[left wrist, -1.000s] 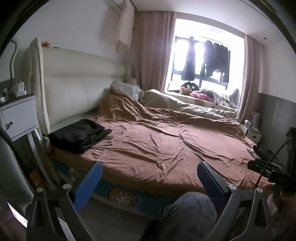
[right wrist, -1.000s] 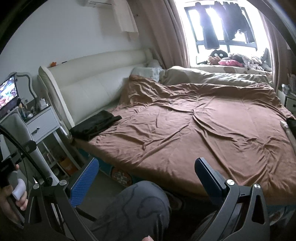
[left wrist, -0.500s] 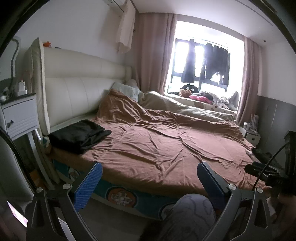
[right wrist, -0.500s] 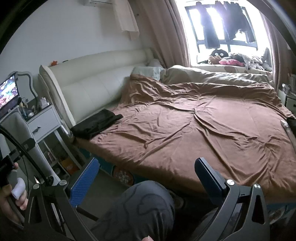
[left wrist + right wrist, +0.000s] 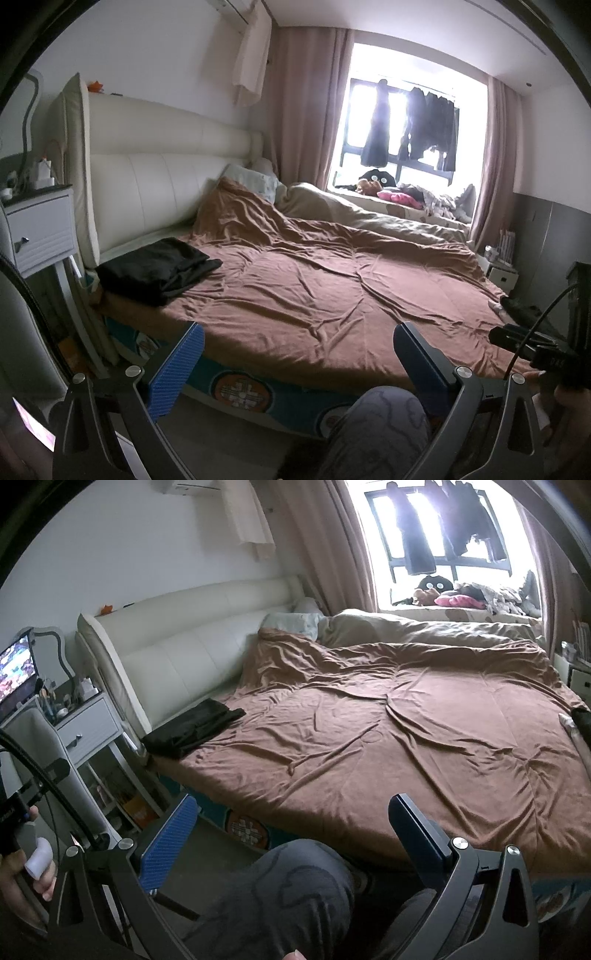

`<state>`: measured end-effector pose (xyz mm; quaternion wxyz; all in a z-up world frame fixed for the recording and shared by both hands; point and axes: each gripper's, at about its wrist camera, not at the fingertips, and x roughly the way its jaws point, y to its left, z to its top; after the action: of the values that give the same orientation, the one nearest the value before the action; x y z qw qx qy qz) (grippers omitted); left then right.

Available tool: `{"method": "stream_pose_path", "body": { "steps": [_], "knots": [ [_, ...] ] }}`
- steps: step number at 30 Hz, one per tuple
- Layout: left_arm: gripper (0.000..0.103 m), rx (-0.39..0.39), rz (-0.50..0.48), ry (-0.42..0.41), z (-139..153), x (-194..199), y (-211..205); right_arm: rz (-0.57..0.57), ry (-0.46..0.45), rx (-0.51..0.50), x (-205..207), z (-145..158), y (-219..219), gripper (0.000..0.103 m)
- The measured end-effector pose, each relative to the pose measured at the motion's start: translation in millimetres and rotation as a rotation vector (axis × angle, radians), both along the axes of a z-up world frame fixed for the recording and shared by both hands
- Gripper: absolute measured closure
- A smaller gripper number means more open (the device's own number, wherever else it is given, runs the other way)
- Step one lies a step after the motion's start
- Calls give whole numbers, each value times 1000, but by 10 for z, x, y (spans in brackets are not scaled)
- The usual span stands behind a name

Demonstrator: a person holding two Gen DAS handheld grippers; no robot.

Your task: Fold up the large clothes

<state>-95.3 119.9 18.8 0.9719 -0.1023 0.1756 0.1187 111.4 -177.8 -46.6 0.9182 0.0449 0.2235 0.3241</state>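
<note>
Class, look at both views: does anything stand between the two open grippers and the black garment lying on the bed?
Nothing visible does. The black garment lies at the brown blanket's corner by the headboard; only open floor and the person's knee lie below the left gripper and right gripper.

Right gripper (image 5: pixel 295 834) hangs wide open in front of the bed (image 5: pixel 369 720), holding nothing.

Blue pad on the left finger (image 5: pixel 168 843), dark finger (image 5: pixel 417 834) on the right, a big gap between them, and a knee (image 5: pixel 291 890) in grey patterned trousers pokes up through it. The brown cover (image 5: pixel 424 738) lies rumpled across the mattress. A folded black garment (image 5: pixel 194 729) sits at the near corner by the cream headboard (image 5: pixel 192 642). Next to that stands a white nightstand (image 5: pixel 86 725). At far left a hand (image 5: pixel 22 878) grips the other gripper's handle (image 5: pixel 35 856). Dark clothes (image 5: pixel 443 520) hang in the bright window, a pink cushion (image 5: pixel 460 600) on the sill.
</note>
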Motion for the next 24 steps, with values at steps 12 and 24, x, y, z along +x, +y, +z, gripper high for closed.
{"method": "stream_pose_path", "body": {
  "steps": [12, 24],
  "knots": [
    [0, -18, -1, -7, 40, -7, -76, -4, -9, -3, -29, 60, -22, 0],
    [1, -8, 12, -6, -8, -37, -140, -8, -1, -6, -63, 12, -41, 0]
  ]
}}
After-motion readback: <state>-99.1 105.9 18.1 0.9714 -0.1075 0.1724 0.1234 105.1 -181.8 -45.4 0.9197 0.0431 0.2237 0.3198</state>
